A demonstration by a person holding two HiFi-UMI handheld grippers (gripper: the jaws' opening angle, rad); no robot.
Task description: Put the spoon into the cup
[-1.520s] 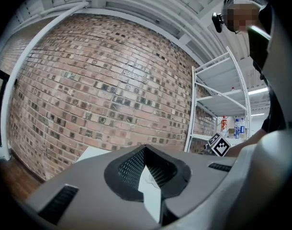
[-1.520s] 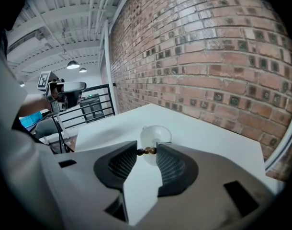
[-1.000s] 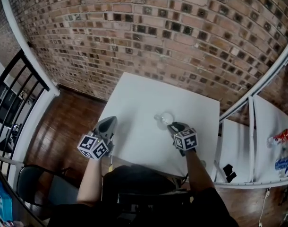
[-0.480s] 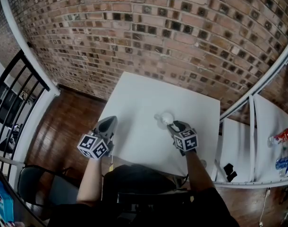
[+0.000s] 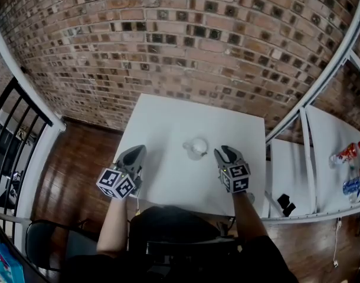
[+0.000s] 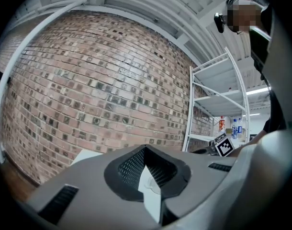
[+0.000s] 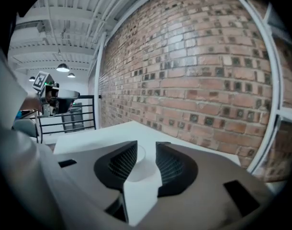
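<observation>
**Cup sits just ahead-left of the right tool**

The grey plastic right tool (image 5: 225, 151), with ribbed black pads, is the nearer one; its jaws stand apart and are closing on nothing. The matching left tool (image 5: 136, 151) has its tips pressed together and is empty. Between them, slightly farther off, the small translucent round cup (image 5: 198, 147) stands upright on the smooth white square desk (image 5: 168, 119). A pale spoon handle seems to jut from its left rim, but it is too small to confirm.

Head view: high up, looking steeply down on the white tabletop (image 5: 168, 122), brick wall (image 5: 168, 34) at the far side.
Camera on left gripper (image 5: 136, 152): at near left edge, level, facing wall.
Camera on right gripper (image 5: 225, 152): close over tabletop, angled far-left toward railing (image 7: 74, 121).
All three share tabletop and wall.
</observation>
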